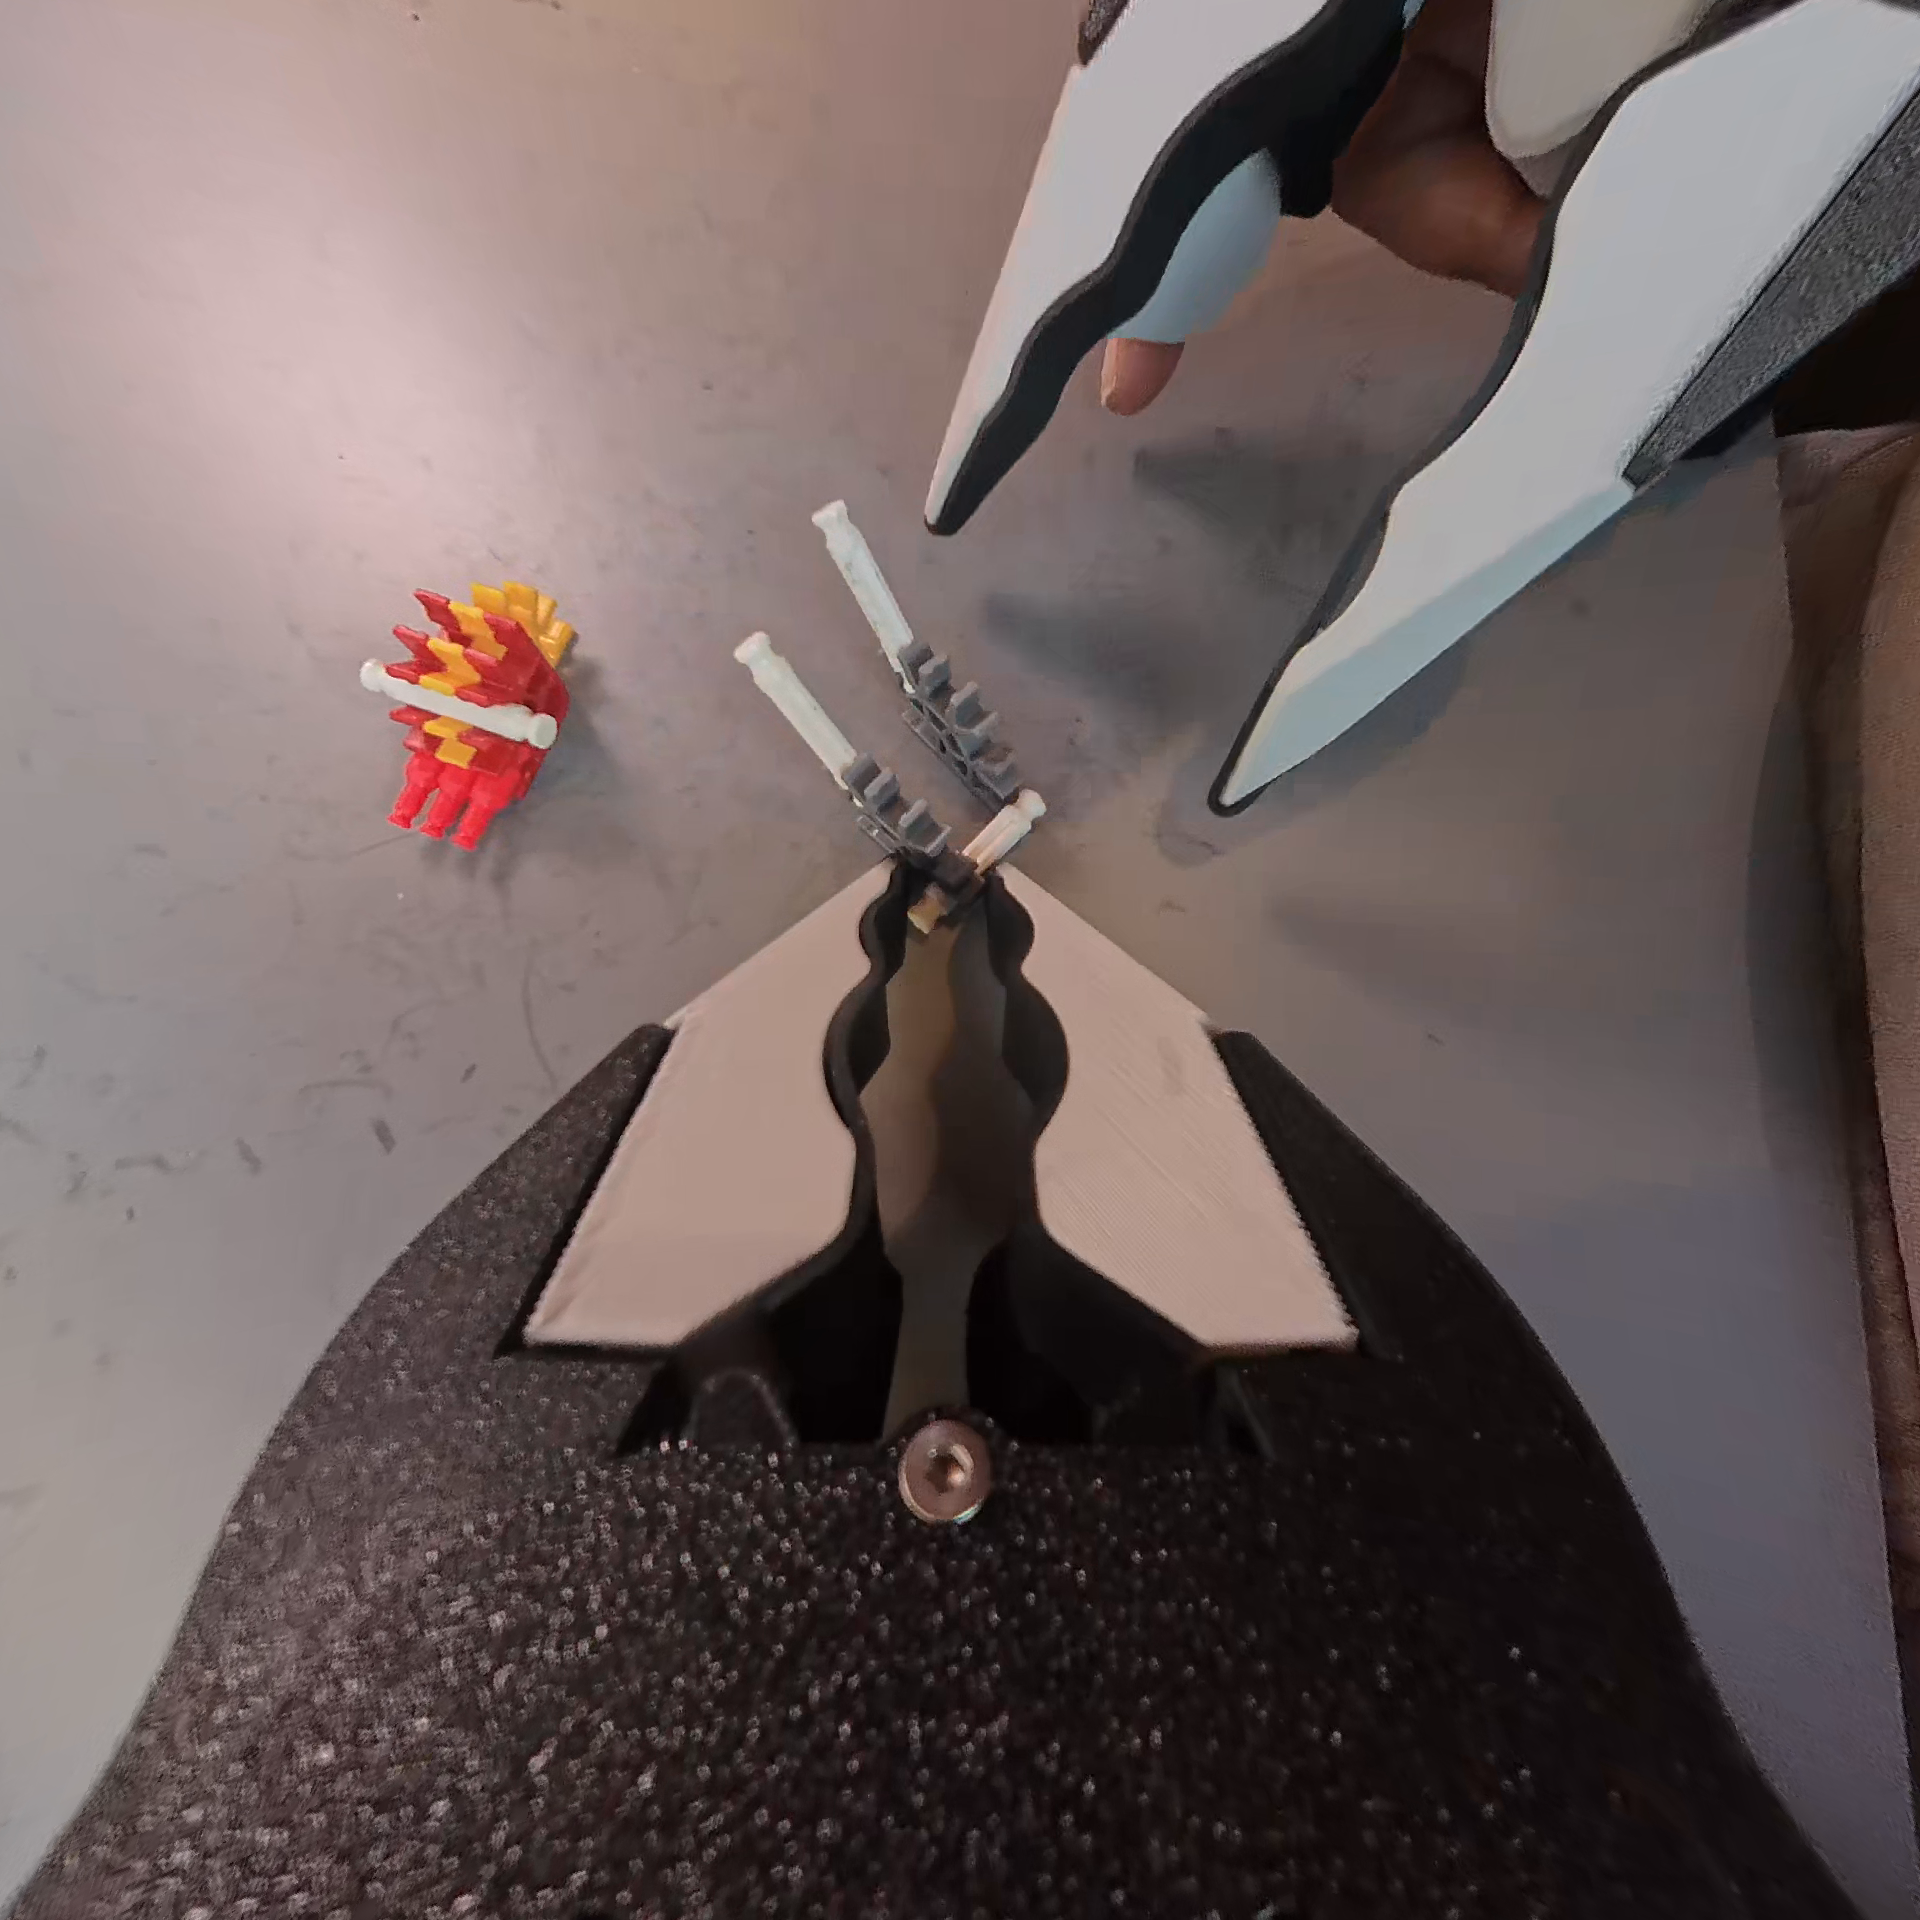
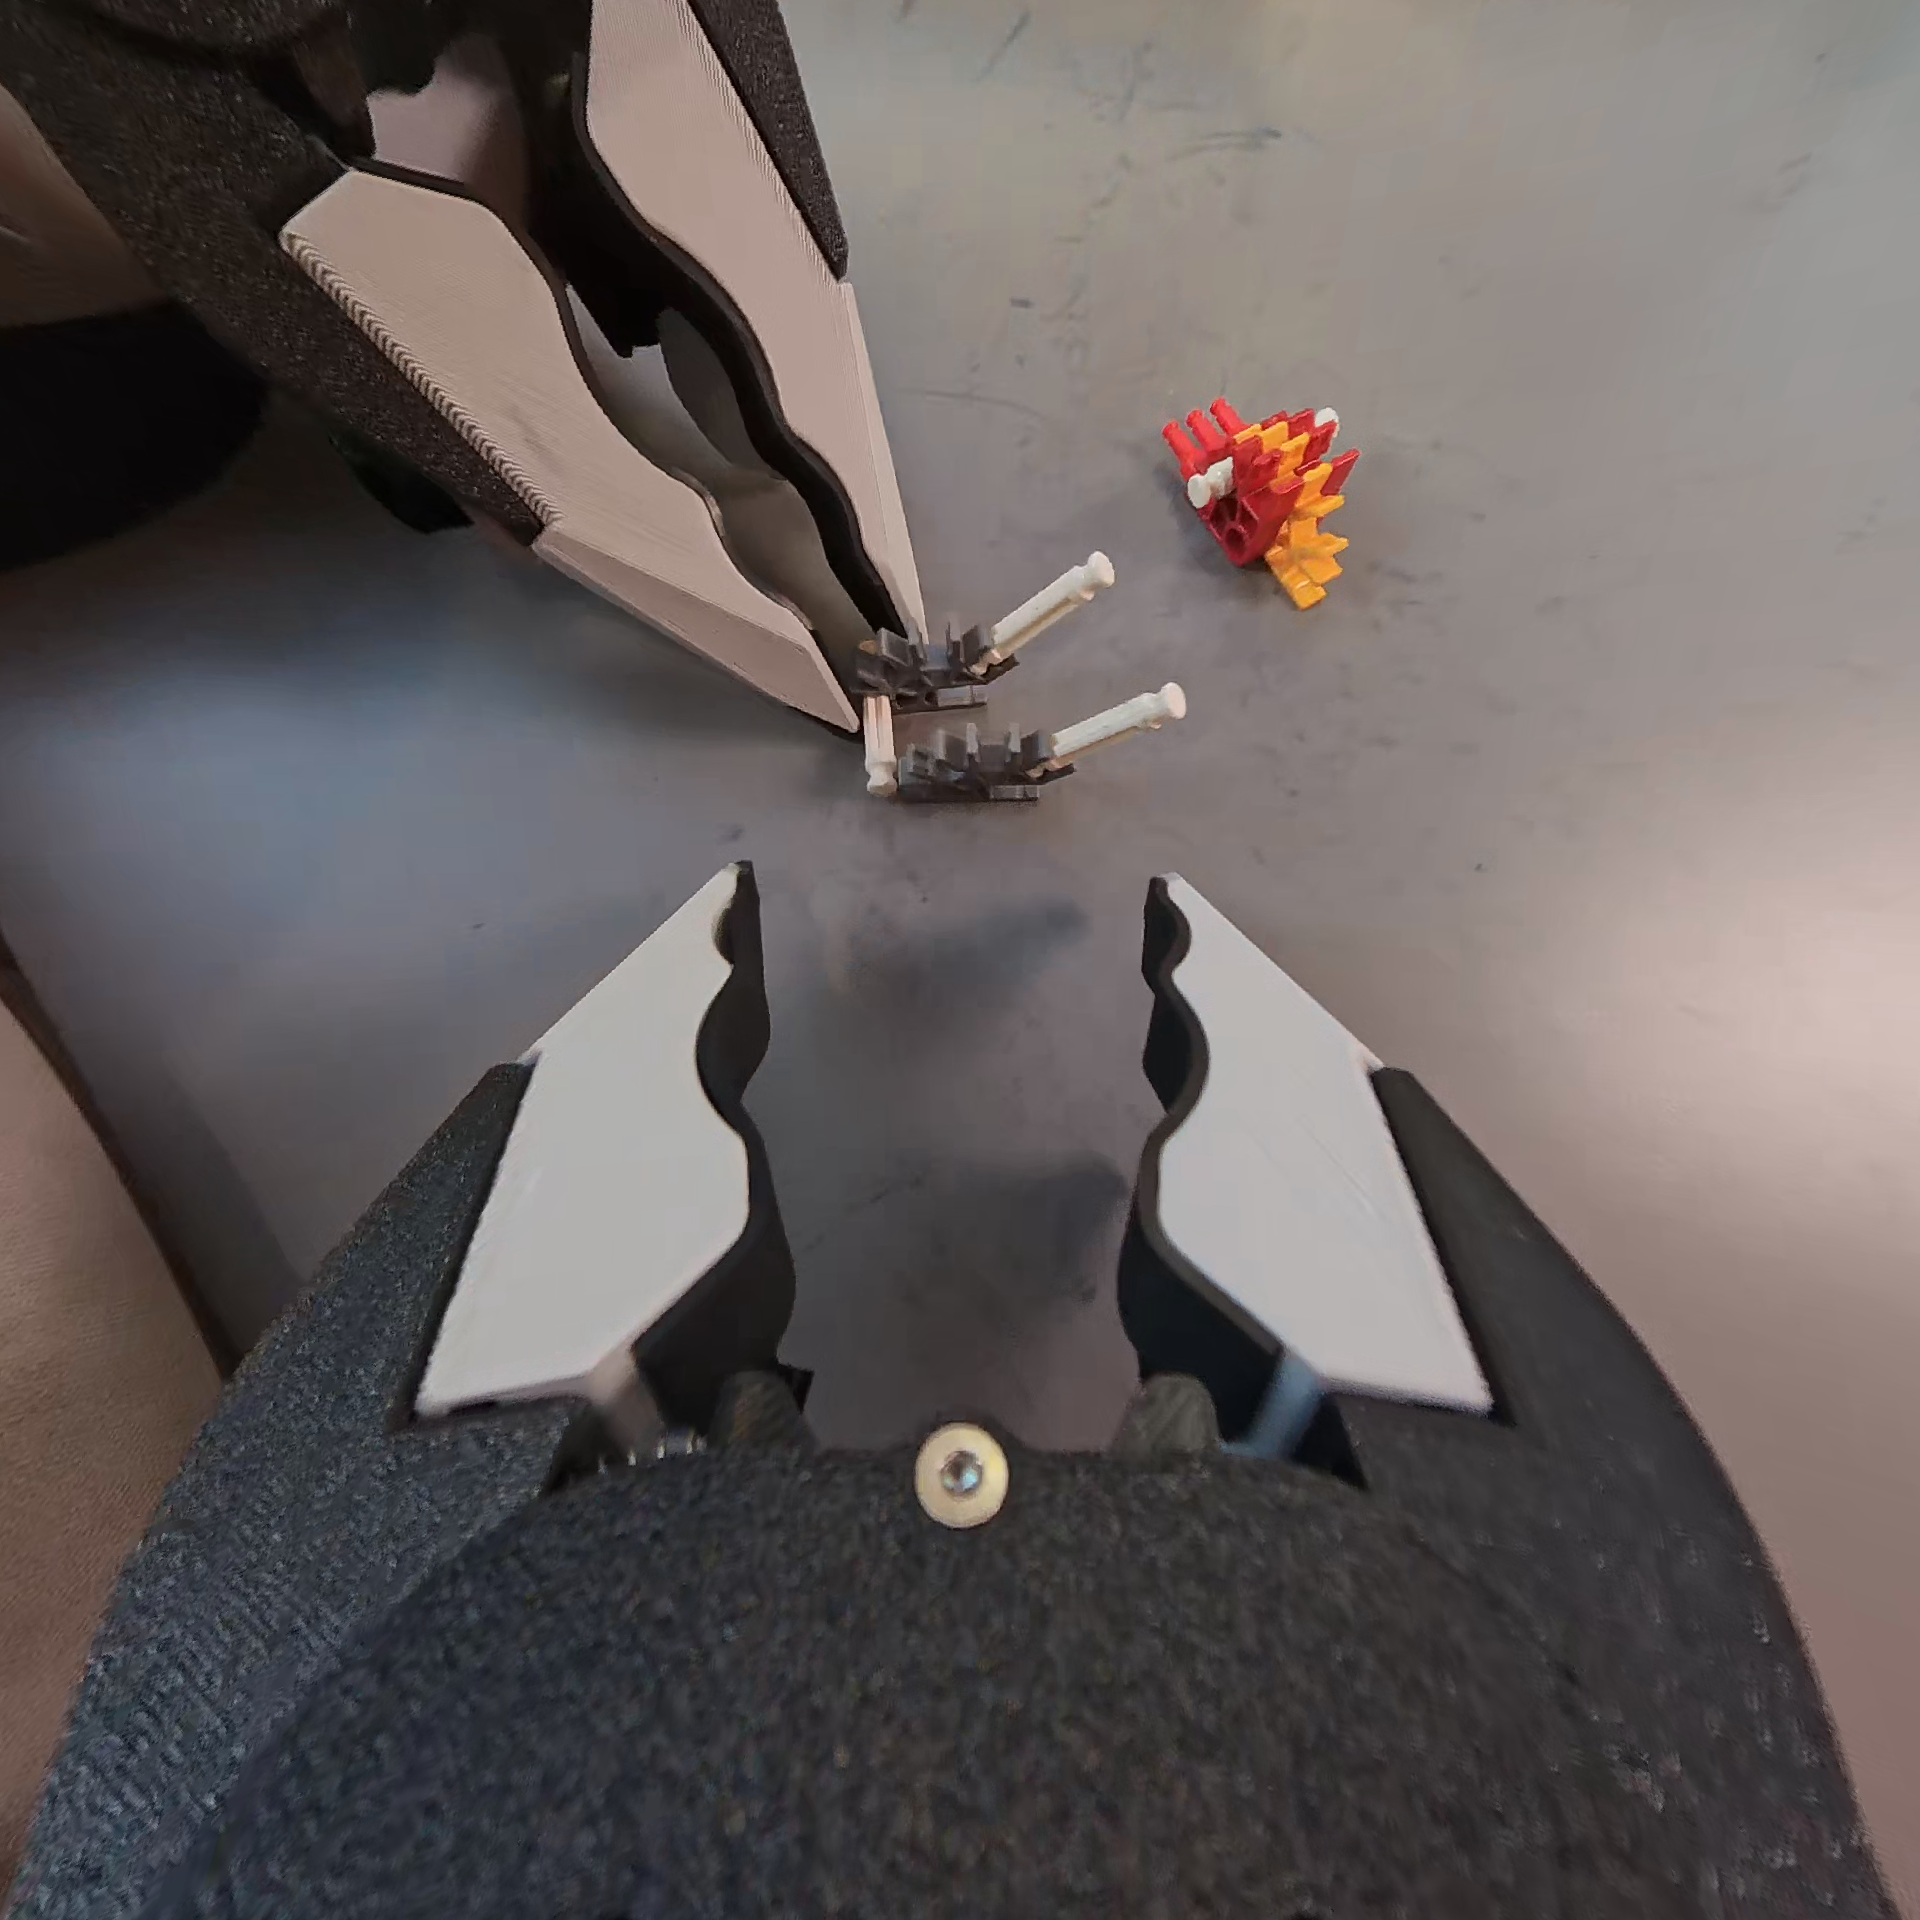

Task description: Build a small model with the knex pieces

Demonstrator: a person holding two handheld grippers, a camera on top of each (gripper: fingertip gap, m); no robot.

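Grey toy assembly (image 1: 940, 748) pinched by left gripper (image 1: 943, 883) — gripped end hidden; right gripper (image 2: 948, 883) spread, empty.

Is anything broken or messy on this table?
Nothing looks broken. The red and yellow toy brick cluster lies tipped on its side, apart from the rest. The left gripper pinches the grey toothed piece with white rods; the right gripper hangs open.
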